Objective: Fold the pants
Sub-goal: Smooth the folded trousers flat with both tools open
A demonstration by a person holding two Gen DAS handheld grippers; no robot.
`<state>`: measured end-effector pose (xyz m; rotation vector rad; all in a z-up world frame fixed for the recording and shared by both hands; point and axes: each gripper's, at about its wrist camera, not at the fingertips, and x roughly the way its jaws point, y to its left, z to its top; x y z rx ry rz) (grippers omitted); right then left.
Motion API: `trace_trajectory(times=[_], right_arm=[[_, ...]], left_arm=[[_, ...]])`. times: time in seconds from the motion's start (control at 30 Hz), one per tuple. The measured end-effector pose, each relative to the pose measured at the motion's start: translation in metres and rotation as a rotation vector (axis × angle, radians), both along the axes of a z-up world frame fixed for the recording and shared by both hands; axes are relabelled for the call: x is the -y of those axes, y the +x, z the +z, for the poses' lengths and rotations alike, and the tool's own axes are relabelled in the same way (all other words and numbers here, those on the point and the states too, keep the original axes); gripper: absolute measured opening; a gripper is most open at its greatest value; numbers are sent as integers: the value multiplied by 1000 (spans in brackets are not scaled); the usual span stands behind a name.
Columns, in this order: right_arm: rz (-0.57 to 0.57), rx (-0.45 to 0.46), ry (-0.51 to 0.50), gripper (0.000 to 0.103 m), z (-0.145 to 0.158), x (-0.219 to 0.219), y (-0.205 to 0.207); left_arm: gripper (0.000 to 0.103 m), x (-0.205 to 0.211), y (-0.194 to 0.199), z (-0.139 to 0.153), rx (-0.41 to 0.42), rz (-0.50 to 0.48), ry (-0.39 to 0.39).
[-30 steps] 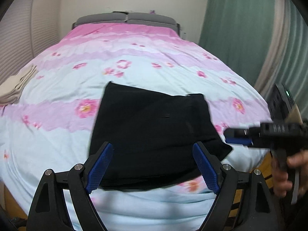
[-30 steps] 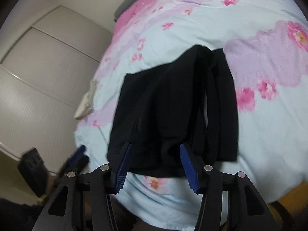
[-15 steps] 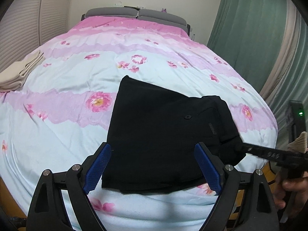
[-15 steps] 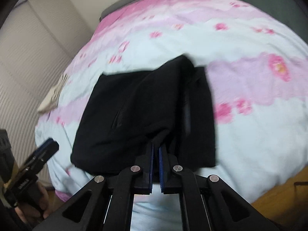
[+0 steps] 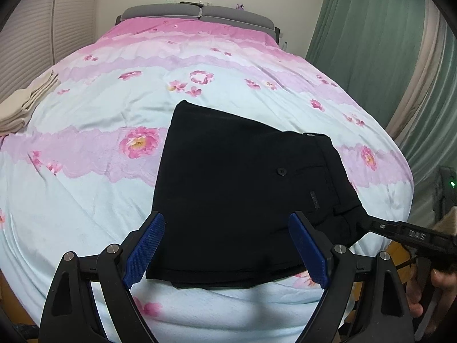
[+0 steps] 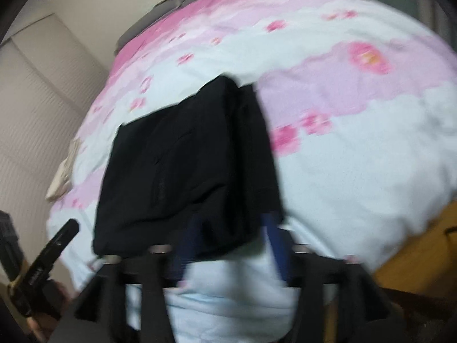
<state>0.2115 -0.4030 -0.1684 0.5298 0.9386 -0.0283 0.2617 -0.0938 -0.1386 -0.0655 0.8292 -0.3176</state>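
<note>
Black pants (image 5: pixel 242 188) folded flat near bed (image 5: pixel 85 205) foot edge; left hand-held gripper (image 5: pixel 228 253) open above hem, right hand-held gripper (image 6: pixel 228 245) open around waist corner, likely for squaring.

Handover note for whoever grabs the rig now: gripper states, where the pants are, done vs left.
Left gripper: open, hovering over the near edge of the pants, holding nothing.
Right gripper: open in a blurred frame, at the pants' near corner, gripping nothing.
Pants: folded into a compact black rectangle near the foot of the bed, waistband on the right.
Done: the main folds, as it looks.
Left: possibly tidy the edges or make one more fold.
</note>
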Motion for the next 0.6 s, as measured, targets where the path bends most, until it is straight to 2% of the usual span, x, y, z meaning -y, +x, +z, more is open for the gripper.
trace_trajectory(times=[0.07, 0.2, 0.27, 0.3, 0.33, 0.4, 0.57, 0.6], right_arm=[[-44, 9, 19, 66, -1, 5, -9], [-52, -41, 182, 66, -26, 5, -3], [-61, -39, 263, 58, -36, 3, 2], [-68, -44, 286, 48, -39, 0, 6], [-77, -44, 297, 45, -41, -3, 10], [-81, -31, 282, 37, -39, -8, 17], [-66, -25, 199, 30, -31, -15, 26], [-69, -18, 191, 23, -31, -13, 28]], left_arm=[[89, -2, 1, 1, 3, 5, -6], [89, -3, 1, 1, -2, 2, -9], [89, -3, 1, 0, -4, -1, -4], [89, -4, 1, 1, -4, 1, -3], [89, -5, 1, 1, -4, 4, -4], [89, -7, 2, 2, -2, 12, -5], [89, -12, 5, 3, 0, 33, -8], [89, -13, 6, 3, 0, 36, -10]])
